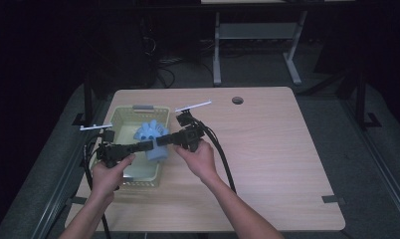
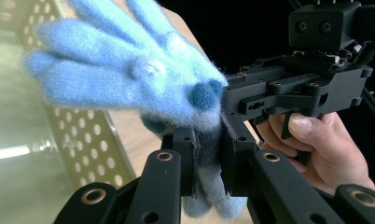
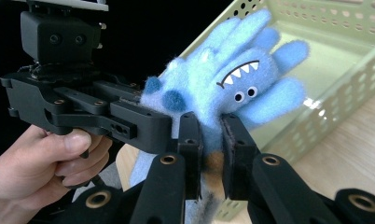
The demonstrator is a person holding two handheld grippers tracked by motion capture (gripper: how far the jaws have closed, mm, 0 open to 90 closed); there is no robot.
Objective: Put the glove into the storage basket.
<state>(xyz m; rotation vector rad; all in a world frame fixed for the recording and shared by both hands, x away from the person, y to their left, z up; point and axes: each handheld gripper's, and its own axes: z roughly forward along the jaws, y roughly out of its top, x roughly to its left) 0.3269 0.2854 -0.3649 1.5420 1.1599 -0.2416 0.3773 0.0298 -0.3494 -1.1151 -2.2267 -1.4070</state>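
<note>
A fuzzy blue glove with a toothy monster face hangs over the right side of a pale green perforated basket. My left gripper comes in from the left and is shut on the glove's cuff. From the right, my right gripper is shut on the same cuff, jaw tips almost meeting the left's. In the left gripper view the glove's fingers spread up and left above my left gripper. The face looks at my right gripper in the right gripper view.
The basket stands at the left of a light wooden table with a round cable hole at the back. A hand holds each gripper. Another table's metal frame stands beyond, in the dark.
</note>
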